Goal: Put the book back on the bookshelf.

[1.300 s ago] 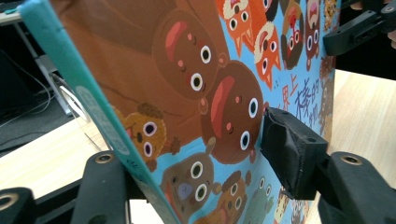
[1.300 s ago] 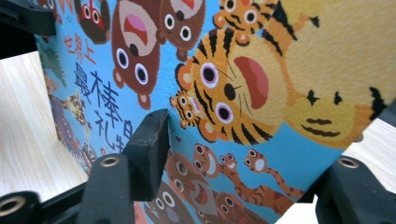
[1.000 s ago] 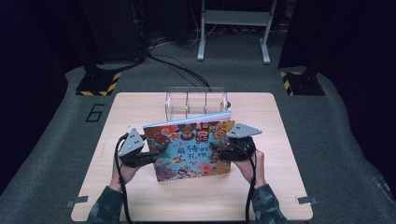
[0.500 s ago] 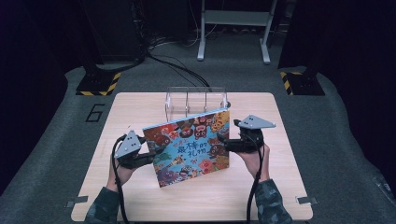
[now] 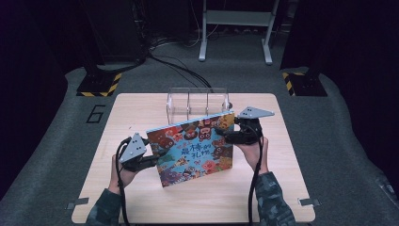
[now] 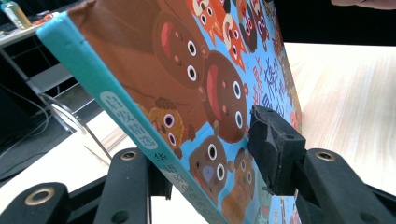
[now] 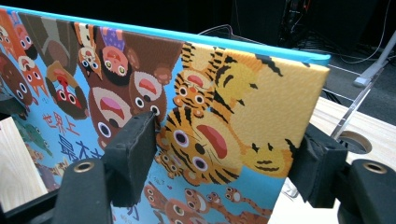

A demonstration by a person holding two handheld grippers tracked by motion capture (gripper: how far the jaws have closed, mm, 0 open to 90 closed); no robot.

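Glossy hardcover book (image 5: 194,147) stands tilted mid-table, long axis running from 8 to 2 o'clock. Left gripper (image 6: 212,163) pinches its teal spine corner. Right gripper (image 7: 224,158) straddles the tiger corner, jaws just closing, before clear rack (image 5: 197,104).

Floor mat (image 5: 56,141), at nine o'clock of the table — a large dark "6" (image 5: 96,113). Book (image 5: 195,148) cover — blue Chinese title characters; spine (image 6: 116,112) carries white characters in an oval; too small to read surely.
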